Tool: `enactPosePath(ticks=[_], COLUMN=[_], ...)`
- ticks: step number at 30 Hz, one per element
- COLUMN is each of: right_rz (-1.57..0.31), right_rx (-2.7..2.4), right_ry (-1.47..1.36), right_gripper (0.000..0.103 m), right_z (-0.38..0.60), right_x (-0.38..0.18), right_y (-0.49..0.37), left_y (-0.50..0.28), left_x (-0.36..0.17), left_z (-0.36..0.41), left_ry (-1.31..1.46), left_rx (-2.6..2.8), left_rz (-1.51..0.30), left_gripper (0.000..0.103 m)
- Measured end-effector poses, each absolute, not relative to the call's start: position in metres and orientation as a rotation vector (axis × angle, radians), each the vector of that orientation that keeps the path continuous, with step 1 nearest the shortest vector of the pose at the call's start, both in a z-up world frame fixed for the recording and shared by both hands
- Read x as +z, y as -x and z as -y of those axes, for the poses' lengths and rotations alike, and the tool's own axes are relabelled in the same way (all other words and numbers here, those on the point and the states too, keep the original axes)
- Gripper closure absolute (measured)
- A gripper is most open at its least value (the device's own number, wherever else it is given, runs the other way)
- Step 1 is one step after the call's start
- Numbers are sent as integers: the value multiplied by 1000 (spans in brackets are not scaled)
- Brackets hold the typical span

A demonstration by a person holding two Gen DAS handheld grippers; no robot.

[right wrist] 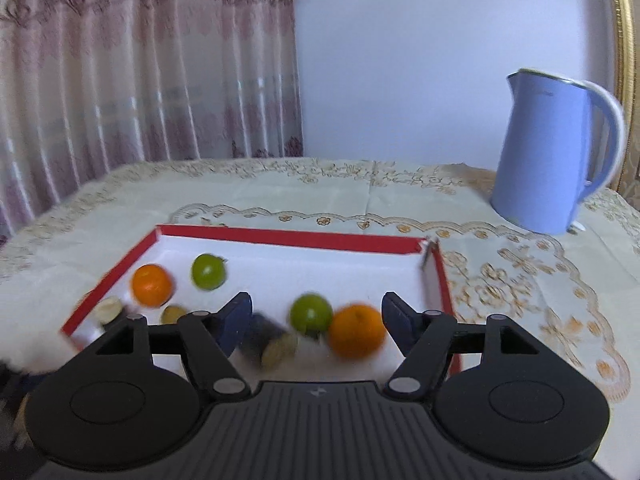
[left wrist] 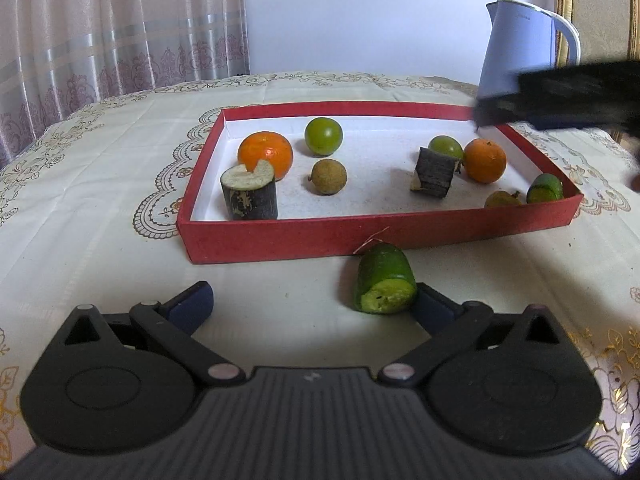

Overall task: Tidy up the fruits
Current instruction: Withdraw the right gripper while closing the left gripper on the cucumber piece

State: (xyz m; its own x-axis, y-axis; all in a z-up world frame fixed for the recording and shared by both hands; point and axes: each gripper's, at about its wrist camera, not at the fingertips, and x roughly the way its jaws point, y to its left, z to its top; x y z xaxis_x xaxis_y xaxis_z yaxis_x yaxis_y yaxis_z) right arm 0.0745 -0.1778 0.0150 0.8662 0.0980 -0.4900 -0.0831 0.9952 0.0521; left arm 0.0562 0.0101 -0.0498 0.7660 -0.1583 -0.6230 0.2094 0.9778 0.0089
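Observation:
A red tray (left wrist: 288,236) with a white floor holds two oranges (left wrist: 265,154), green round fruits (left wrist: 323,135), a brown longan (left wrist: 329,176) and dark cane pieces (left wrist: 249,192). A green cut piece (left wrist: 383,285) lies on the cloth in front of the tray, just ahead of my left gripper's right finger. My left gripper (left wrist: 312,304) is open and empty. My right gripper (right wrist: 318,322) is open and empty above the tray (right wrist: 288,238), over an orange (right wrist: 356,336), a green fruit (right wrist: 311,314) and a cane piece (right wrist: 270,344). It shows blurred in the left wrist view (left wrist: 560,100).
A blue kettle (right wrist: 552,152) stands on the table at the back right, beyond the tray; it also shows in the left wrist view (left wrist: 520,48). A patterned cloth (left wrist: 100,208) covers the table. A curtain (right wrist: 140,60) hangs behind on the left.

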Motion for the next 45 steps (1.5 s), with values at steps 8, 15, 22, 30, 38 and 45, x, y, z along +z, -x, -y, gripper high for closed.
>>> enactPosePath(ticks=[8, 15, 22, 30, 38, 45], right_rz=[-457, -539, -593, -603, -622, -627], right_rx=[78, 82, 63, 50, 65, 65], right_ry=[11, 18, -88, -90, -95, -82], right_gripper=[17, 17, 17, 16, 10, 9], right_z=[202, 196, 204, 200, 200, 198], right_x=[-1, -21, -38, -47, -48, -49], right_y=[11, 9, -10, -15, -18, -19], left_y=[-56, -56, -55, -50, -41, -32], left_x=[-50, -50, -49, -47, -46, -44], left_z=[-10, -10, -8, -11, 0, 15], left_ry=[-79, -79, -89, -77, -99, -143], left_rx=[-200, -200, -191, -211, -236, -257], left_rz=[-669, -669, -658, -642, -620, -604], left_gripper=[0, 0, 0, 11, 46, 75])
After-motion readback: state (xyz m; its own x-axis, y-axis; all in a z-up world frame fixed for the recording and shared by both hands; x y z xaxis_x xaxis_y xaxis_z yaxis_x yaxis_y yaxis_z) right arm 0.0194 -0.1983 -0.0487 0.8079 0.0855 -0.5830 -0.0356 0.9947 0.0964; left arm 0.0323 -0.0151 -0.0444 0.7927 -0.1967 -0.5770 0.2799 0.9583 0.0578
